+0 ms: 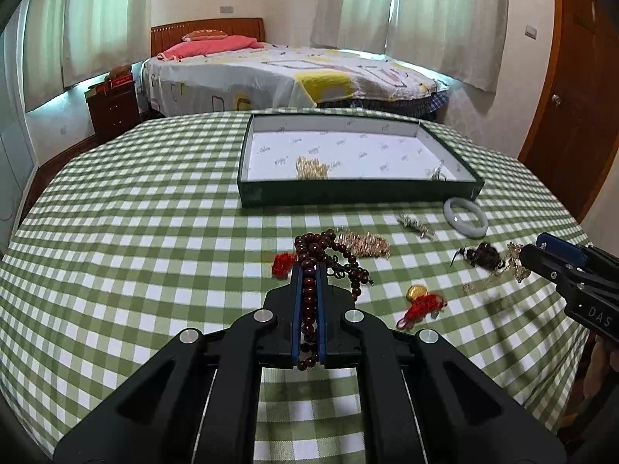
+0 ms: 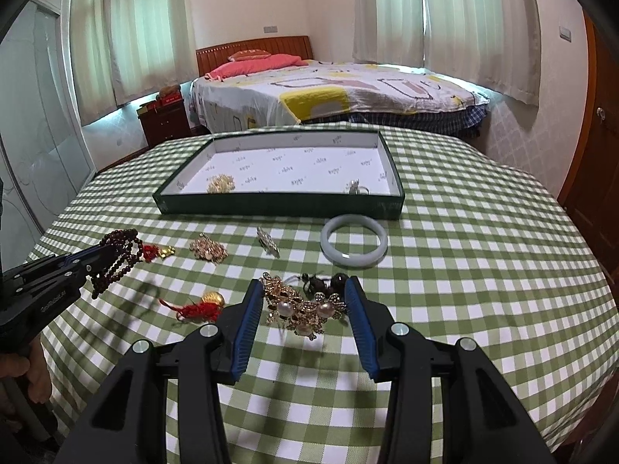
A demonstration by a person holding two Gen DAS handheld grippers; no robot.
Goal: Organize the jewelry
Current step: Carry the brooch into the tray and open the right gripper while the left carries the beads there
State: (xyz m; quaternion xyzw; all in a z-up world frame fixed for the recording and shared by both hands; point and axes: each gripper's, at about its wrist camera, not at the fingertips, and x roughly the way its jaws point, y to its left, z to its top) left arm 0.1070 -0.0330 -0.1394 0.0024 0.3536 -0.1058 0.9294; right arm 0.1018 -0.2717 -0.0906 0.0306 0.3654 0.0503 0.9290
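left gripper (image 1: 309,270) clamps bead string (image 1: 308,297) | right gripper (image 2: 305,301) open around pearl brooch (image 2: 305,311) | risk: dangling beads snag tray (image 1: 359,191) rim

The near wall of the green tray (image 1: 359,191) hides the lower edge of the gold piece (image 1: 311,168) and the small silver item (image 1: 437,173) inside; what that item is stays too small to tell. The right gripper (image 1: 541,255) is cut off by the left wrist view's edge. The red tassel (image 1: 281,265) looks blurred.
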